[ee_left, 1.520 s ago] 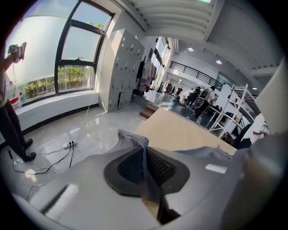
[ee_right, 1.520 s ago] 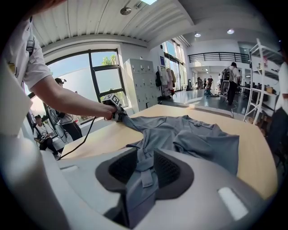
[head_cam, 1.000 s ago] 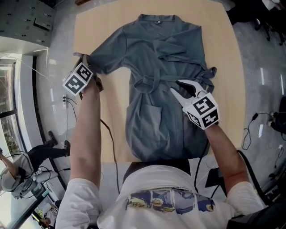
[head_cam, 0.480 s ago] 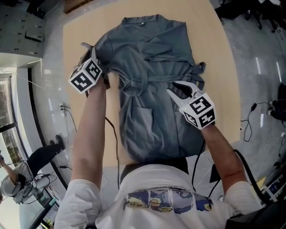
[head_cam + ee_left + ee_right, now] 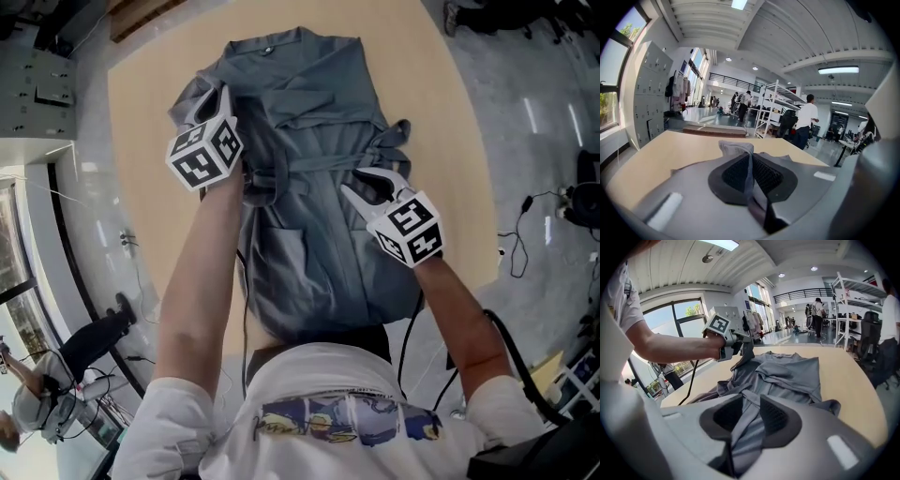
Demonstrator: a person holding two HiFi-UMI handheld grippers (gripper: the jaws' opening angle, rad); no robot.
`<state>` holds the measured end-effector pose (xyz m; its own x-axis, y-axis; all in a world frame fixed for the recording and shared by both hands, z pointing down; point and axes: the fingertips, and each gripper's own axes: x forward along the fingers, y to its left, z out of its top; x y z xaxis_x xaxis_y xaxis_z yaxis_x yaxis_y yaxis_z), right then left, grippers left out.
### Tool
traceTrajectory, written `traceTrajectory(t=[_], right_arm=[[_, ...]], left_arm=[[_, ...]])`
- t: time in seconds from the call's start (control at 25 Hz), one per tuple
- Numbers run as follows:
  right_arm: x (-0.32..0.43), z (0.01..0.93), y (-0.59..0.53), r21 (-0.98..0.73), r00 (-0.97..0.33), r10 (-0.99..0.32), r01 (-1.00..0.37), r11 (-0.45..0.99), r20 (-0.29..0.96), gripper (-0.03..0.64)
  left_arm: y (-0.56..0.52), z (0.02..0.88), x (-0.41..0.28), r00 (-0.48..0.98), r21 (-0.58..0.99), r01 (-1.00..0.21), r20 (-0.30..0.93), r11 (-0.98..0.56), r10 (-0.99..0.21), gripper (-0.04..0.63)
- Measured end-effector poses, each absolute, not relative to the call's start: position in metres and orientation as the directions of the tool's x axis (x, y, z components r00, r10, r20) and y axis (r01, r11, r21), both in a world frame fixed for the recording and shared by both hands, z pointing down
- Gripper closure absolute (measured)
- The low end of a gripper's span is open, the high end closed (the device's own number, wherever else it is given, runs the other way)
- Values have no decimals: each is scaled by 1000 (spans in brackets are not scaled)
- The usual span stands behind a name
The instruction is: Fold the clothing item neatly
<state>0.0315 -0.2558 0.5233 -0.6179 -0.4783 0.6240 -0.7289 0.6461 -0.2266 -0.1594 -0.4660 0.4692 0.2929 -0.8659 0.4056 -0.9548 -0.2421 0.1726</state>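
Pinches a thin ridge of grey cloth in the left gripper [image 5: 750, 172], jaws all but together on it, up over the left shoulder of the robe [image 5: 314, 103] with the sleeve [image 5: 190, 94] bunched beneath. Clamps a thicker fold of the same robe in the right gripper [image 5: 746, 420], jaws about half apart with cloth filling the gap, down at the right edge beside the waist tie [image 5: 319, 161]. Lies lengthwise on the counter [image 5: 141, 187], collar far, hem at the near edge, long axis running straight away from the body. From the left gripper, chest and centre line just to the right; right gripper further down the garment, on the opposite side. Probably calls for carrying the sleeve rightward across the chest and laying it flat along that axis, left hand being the nearer to the shoulder, right apparently serving as anchor. Risks dragging the loose tie into a bunch.
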Motion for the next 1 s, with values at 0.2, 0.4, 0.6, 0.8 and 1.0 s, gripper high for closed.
traceTrajectory(t=[0.2, 0.4, 0.6, 0.8, 1.0], right_arm=[[41, 525, -253, -229, -611, -487, -739, 633, 625, 512], [54, 529, -250, -231, -600, -493, -751, 618, 630, 512], [76, 537, -243, -242, -588, -498, -766, 595, 638, 512], [98, 545, -241, -244, -580, -494, -772, 586, 647, 512], [101, 549, -241, -246, -574, -498, -778, 578, 650, 512]], left_arm=[[-463, 472, -96, 388, 153, -922, 403, -357, -829, 569], [-460, 484, -45, 449, 102, -887, 420, -450, -789, 569], [-456, 496, 12, 509, 5, -826, 438, -564, -741, 569], [-447, 520, 54, 535, -118, -742, 490, -661, -688, 569], [-425, 557, 74, 553, -212, -595, 592, -775, -586, 554]])
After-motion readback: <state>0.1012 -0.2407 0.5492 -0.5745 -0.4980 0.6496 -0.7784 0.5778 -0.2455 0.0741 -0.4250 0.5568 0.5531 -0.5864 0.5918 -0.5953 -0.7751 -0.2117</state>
